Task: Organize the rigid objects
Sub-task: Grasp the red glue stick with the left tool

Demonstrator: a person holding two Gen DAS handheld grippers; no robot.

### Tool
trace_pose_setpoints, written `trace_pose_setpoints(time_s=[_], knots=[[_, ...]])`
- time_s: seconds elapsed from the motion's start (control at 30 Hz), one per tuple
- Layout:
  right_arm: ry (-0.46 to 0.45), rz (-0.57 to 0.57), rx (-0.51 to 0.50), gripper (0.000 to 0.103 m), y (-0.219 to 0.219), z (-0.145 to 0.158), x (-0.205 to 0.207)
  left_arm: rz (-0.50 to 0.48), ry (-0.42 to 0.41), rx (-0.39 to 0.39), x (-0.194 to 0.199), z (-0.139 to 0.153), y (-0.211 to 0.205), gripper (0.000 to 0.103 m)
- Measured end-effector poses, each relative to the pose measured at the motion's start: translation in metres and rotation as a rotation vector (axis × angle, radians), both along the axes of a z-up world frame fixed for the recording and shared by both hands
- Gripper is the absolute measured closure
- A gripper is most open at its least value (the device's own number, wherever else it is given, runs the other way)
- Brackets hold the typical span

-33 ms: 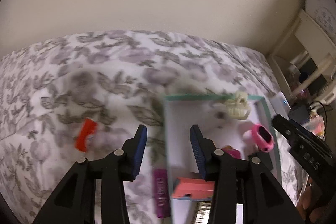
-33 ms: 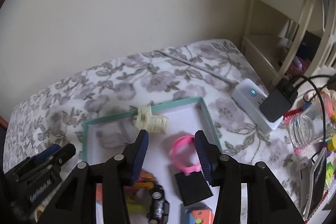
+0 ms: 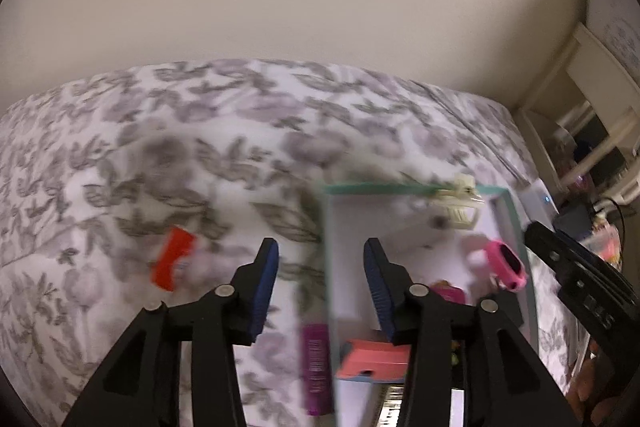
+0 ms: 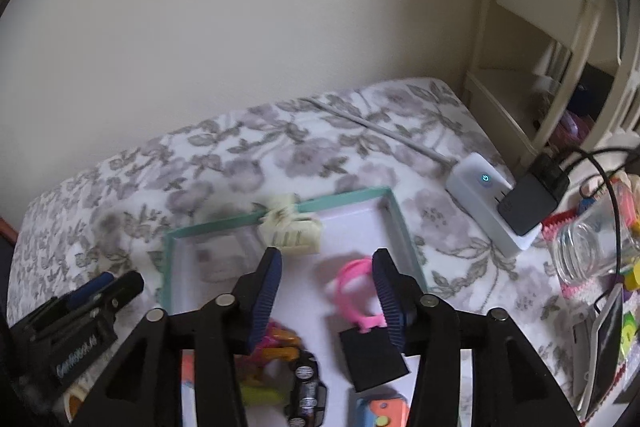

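Observation:
A shallow teal-rimmed box (image 4: 352,195) with a white floor lies on the flowered bedspread. In it are a cream hair claw (image 4: 290,227), a pink watch (image 4: 356,291), a black square (image 4: 374,359), a small black toy car (image 4: 306,391) and colourful pieces. My right gripper (image 4: 326,283) is open and empty above the box. My left gripper (image 3: 318,279) is open and empty over the box's left rim (image 3: 326,267). A red-orange packet (image 3: 172,263) lies on the bedspread to its left. A purple tube (image 3: 316,367) lies just outside the box. The pink watch (image 3: 506,265) and hair claw (image 3: 460,203) show there too.
A white power strip (image 4: 480,199) with a black plug (image 4: 532,199) lies right of the box. A clear jar (image 4: 592,247) and small colourful items sit at the far right. A cream shelf unit (image 4: 560,27) stands behind. A coral box (image 3: 376,357) lies at the box's near end.

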State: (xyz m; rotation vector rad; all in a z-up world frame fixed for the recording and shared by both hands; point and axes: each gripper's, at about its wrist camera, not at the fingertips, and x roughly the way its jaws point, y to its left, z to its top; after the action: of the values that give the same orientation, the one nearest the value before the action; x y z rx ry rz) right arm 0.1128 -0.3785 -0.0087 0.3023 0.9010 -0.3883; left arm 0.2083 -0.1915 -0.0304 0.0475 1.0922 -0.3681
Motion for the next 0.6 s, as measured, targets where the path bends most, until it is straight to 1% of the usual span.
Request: trace_pose_setpoints(time_s=[0.03,0.1,0.13,0.2,0.23,0.3,0.33,0.37,0.47,0.6], knots=[[-0.007,0.009,-0.003,0.043,0.003,0.002,0.001,0.021,-0.003,0.005,0.004,0.002,0.008,0.05],[-0.025,0.029,-0.009,0.042,0.012,0.009,0.002,0.057,-0.005,0.009,0.011,0.005,0.022,0.046],[-0.034,0.041,-0.012,0.04,0.017,0.012,0.004,0.082,-0.003,0.014,0.015,0.007,0.032,0.044],[-0.047,0.064,-0.013,0.035,0.026,0.016,0.006,0.119,-0.006,0.024,0.02,0.009,0.046,0.042],[-0.052,0.081,-0.013,0.034,0.032,0.017,0.007,0.14,-0.007,0.03,0.023,0.01,0.055,0.042],[-0.055,0.113,-0.014,0.034,0.044,0.018,0.011,0.176,-0.009,0.036,0.028,0.011,0.07,0.034],[-0.056,0.139,-0.009,0.034,0.052,0.018,0.013,0.194,-0.01,0.037,0.031,0.011,0.078,0.024],[-0.056,0.161,-0.005,0.034,0.06,0.017,0.016,0.208,-0.012,0.039,0.033,0.011,0.085,0.019],[-0.047,0.215,-0.002,0.034,0.081,0.012,0.022,0.243,-0.006,0.052,0.038,0.008,0.104,0.019],[-0.013,0.266,-0.027,0.034,0.105,0.0,0.031,0.257,0.028,0.052,0.044,-0.002,0.117,0.019]])
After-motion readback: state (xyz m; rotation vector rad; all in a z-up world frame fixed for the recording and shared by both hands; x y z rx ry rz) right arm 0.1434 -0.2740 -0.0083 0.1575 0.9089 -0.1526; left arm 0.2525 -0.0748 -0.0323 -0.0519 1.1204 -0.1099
